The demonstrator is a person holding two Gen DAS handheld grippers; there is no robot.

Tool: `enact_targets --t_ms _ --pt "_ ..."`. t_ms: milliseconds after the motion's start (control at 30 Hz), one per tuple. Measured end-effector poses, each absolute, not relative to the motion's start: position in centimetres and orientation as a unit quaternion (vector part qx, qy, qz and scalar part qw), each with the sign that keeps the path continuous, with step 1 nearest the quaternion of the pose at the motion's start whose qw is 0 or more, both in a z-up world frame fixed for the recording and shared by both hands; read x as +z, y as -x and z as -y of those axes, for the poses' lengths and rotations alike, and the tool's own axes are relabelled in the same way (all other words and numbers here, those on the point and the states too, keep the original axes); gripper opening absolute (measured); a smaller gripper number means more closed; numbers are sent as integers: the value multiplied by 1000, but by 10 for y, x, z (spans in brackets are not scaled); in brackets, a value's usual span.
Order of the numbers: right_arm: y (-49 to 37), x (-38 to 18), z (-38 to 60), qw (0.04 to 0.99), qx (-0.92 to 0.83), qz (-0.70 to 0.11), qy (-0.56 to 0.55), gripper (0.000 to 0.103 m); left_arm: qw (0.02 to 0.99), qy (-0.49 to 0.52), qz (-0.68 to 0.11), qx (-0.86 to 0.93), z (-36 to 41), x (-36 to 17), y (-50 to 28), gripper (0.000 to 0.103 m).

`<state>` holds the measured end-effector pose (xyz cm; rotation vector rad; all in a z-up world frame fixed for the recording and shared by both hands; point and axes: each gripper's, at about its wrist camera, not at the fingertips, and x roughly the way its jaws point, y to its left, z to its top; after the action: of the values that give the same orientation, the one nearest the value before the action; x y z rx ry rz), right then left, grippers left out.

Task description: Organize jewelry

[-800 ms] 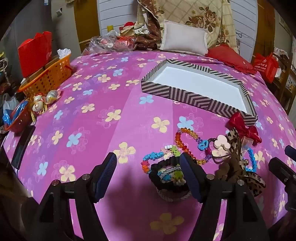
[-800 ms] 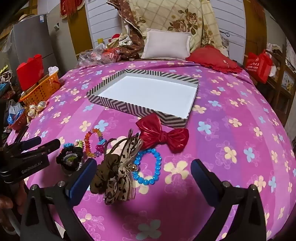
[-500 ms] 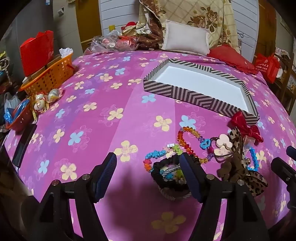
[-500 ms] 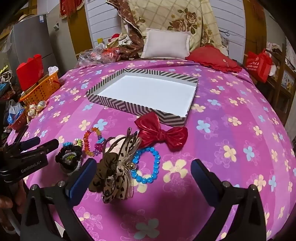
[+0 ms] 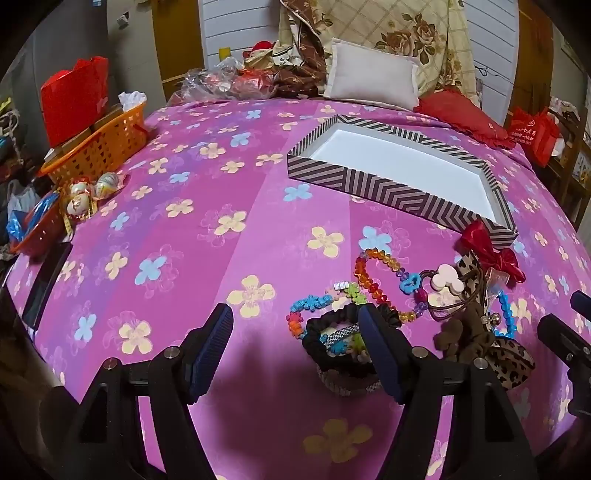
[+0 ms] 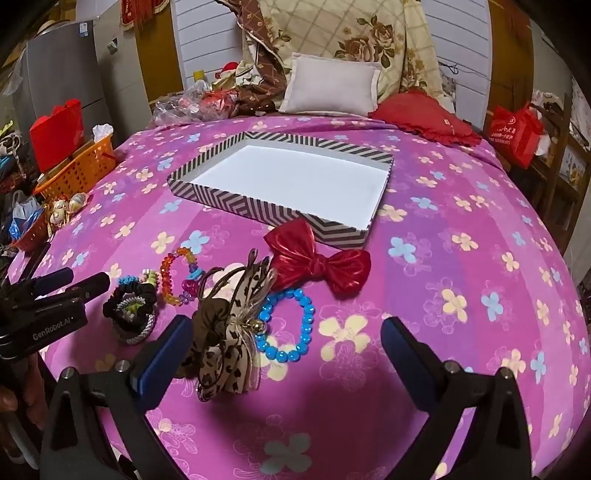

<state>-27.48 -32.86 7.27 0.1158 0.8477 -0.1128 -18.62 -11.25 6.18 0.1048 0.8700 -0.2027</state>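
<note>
Pink flowered bedspread (image 6: 461, 258) covering the bed. At its left edge: orange basket (image 5: 99, 147), red paper bag (image 5: 74, 99) behind it, wrapped eggs (image 5: 92, 192) in front. Along the far edge: white cushion (image 6: 332, 88), red pillow (image 6: 424, 114), folded floral quilt (image 6: 351, 33).

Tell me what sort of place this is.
Most likely a bedroom in a home: the work surface is a bed with a pink flowered sheet, pillows and a folded quilt are piled at its head, and household clutter crowds the floor beside it.
</note>
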Motion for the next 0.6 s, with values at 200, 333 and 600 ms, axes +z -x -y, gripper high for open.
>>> enact_targets --t_ms 200,333,600 --pt "277 72 329 916 -40 -393 -67 103 900 -51 -421 -97 111 60 186 51" --pt "277 71 329 917 -34 -393 -65 103 899 -51 -423 -98 111 59 186 51" --pt "277 70 329 911 -32 -406 -65 103 899 -50 -425 -97 109 57 186 51"
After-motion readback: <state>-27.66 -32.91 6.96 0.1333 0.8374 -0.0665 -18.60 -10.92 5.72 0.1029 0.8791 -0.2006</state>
